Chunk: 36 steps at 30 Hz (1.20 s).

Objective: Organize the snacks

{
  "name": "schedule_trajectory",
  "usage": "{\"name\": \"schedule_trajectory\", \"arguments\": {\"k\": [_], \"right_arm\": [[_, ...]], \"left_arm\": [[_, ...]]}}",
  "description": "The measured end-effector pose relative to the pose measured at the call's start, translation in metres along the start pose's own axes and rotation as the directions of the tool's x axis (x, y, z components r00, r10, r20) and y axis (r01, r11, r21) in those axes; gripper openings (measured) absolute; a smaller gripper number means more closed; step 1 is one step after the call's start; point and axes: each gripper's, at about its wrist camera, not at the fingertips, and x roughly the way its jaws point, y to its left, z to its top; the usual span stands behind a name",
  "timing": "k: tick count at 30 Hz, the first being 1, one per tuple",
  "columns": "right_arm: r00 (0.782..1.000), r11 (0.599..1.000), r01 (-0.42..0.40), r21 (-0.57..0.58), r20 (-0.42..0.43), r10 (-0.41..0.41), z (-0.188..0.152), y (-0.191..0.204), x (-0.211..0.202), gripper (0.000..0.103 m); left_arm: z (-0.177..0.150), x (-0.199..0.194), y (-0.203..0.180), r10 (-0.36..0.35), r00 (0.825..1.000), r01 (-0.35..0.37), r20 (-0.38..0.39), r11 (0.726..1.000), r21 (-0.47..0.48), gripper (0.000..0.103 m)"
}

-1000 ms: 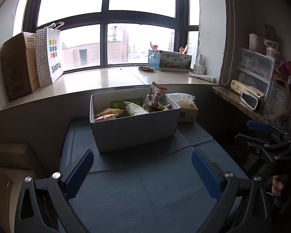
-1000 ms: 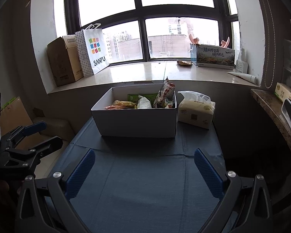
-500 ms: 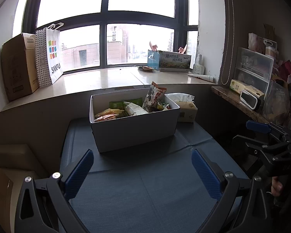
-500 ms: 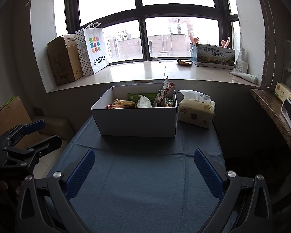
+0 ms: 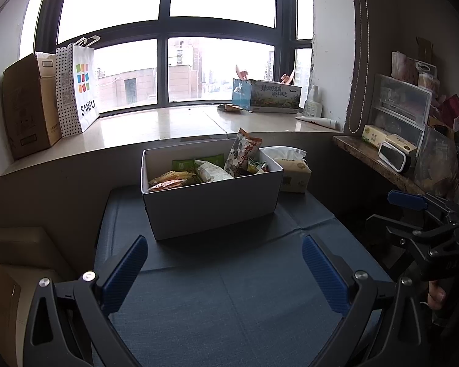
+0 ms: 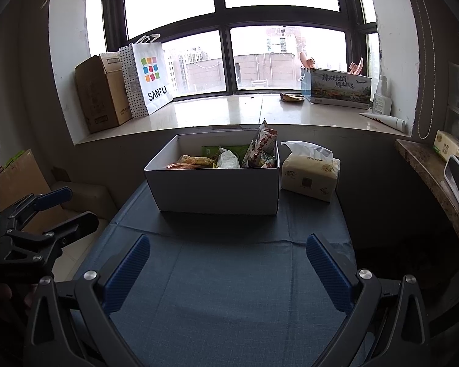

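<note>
You are holding the left gripper [image 5: 223,266] and the right gripper [image 6: 226,264] low over the blue cloth [image 6: 229,290], both with fingers spread wide and gripping nothing. At twelve o'clock, further out on the cloth, the white box [image 6: 217,186] is sitting with the snack packets [image 6: 226,160] lying inside. A tissue pack [image 6: 310,169] is resting just beside it at one o'clock.

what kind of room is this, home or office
Most likely a lived-in home, high up in an apartment block. A bay window sill overlooking city buildings holds a shopping bag and a cardboard box, and a tissue pack sits beside the white snack box.
</note>
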Motion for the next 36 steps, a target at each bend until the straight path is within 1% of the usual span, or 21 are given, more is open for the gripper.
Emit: {"name": "schedule_trajectory", "arguments": {"k": [36], "right_arm": [[1.000, 1.000, 0.008, 0.000, -0.006, -0.008, -0.0023, 0.0020, 0.0002, 0.103]], "left_arm": [[-0.0029, -0.0038, -0.0020, -0.006, 1.000, 0.006, 0.012, 1.000, 0.006, 0.103]]}}
